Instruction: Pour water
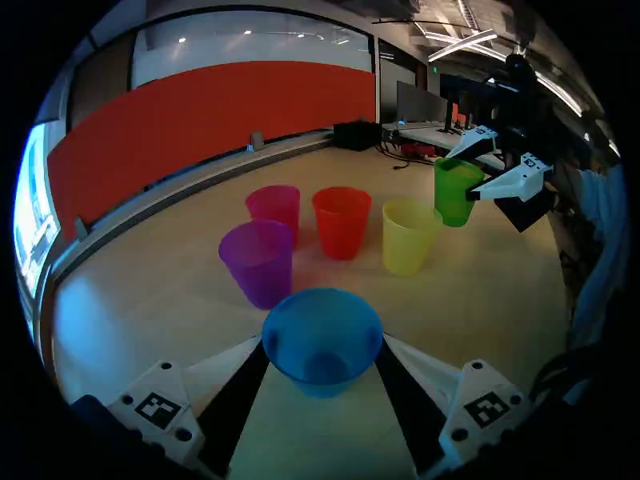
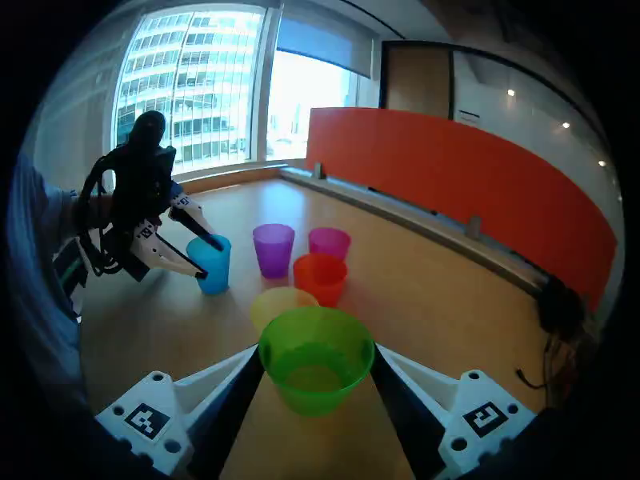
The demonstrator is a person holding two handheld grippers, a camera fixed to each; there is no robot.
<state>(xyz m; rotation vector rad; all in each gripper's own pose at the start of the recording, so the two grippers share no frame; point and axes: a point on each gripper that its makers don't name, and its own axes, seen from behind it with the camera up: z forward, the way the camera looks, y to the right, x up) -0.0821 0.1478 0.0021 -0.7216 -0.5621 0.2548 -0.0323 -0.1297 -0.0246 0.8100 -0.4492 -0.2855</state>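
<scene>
Within the left tool (image 1: 322, 354) sits a blue cup (image 1: 322, 336) — right tool (image 2: 316, 362), green cup (image 2: 316, 372).

Six cups (image 1: 322, 340) (image 1: 258, 262) (image 1: 274, 206) (image 1: 342, 220) (image 1: 408, 236) (image 1: 456, 190), two tools (image 1: 322, 356) (image 2: 316, 364)

Blocked at mid table (image 1: 144, 320) by 4 upright cups: purple cup (image 1: 258, 262), pink cup (image 1: 274, 206), orange cup (image 1: 342, 220), yellow cup (image 1: 408, 236). Tight between purple and pink; slim gaps only from pink to orange to yellow. Open over bare wood left of purple and right of yellow. Crowded just past yellow by green cup (image 1: 456, 190) clamped in right gripper (image 1: 462, 176). Plugged between left gripper (image 1: 322, 346) fingers by blue cup (image 1: 322, 324), close before purple.
</scene>
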